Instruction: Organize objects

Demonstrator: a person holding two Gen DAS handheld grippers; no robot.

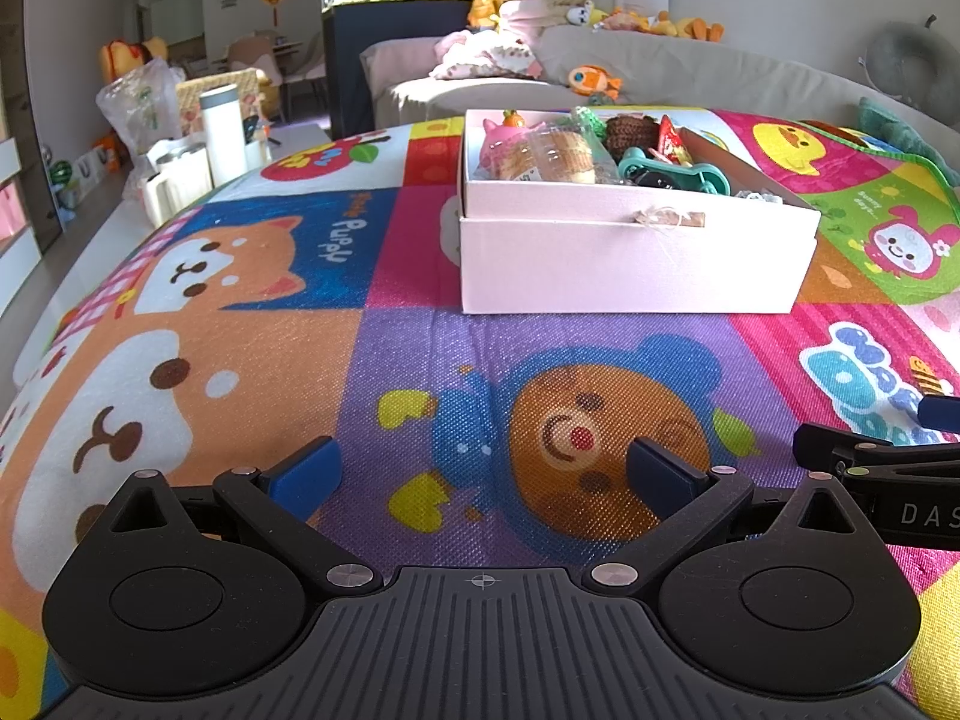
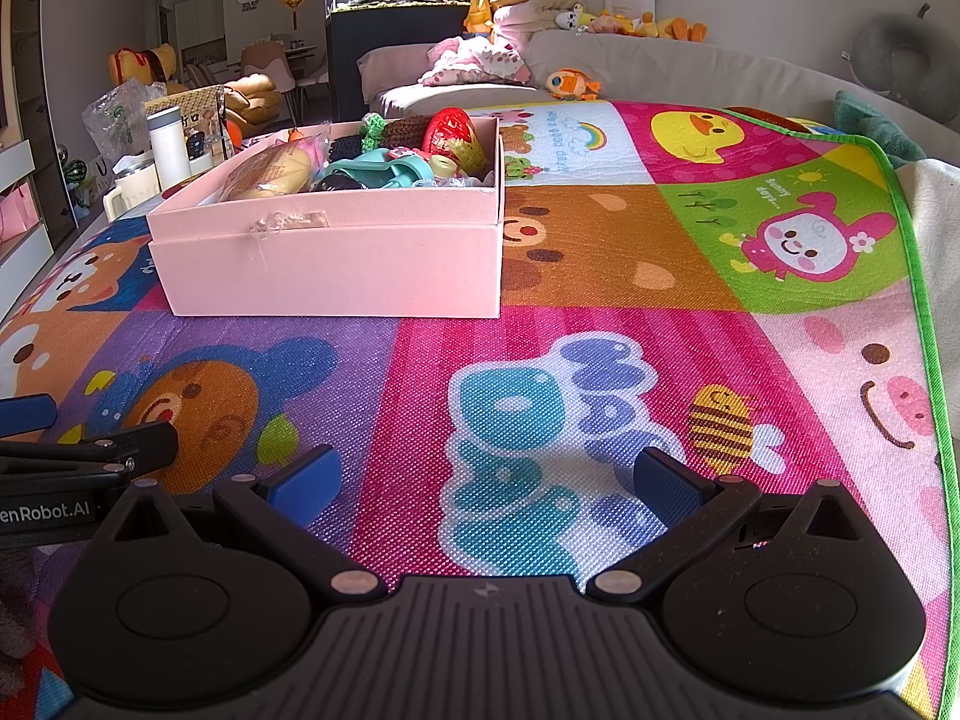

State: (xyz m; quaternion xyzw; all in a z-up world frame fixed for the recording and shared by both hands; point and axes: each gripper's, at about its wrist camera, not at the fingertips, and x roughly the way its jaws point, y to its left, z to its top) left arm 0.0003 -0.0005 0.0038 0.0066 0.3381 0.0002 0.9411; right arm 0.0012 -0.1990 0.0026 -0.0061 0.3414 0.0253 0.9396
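A pale pink box (image 1: pixel 630 258) stands on the cartoon play mat (image 1: pixel 270 312); it also shows in the right wrist view (image 2: pixel 336 267). It holds several small things: a wrapped bread roll (image 2: pixel 270 175), a teal plastic toy (image 2: pixel 384 171), a red wrapped egg (image 2: pixel 449 127) and dark crocheted pieces (image 1: pixel 630 131). My left gripper (image 1: pixel 483 471) is open and empty, low over the mat in front of the box. My right gripper (image 2: pixel 486 480) is open and empty, beside the left one, to the box's right.
A white flask (image 1: pixel 223 132) and white mugs (image 1: pixel 174 180) stand past the mat's far left edge. A sofa (image 1: pixel 690 69) with plush toys lies behind the box. The mat's green edge (image 2: pixel 918 276) runs along the right.
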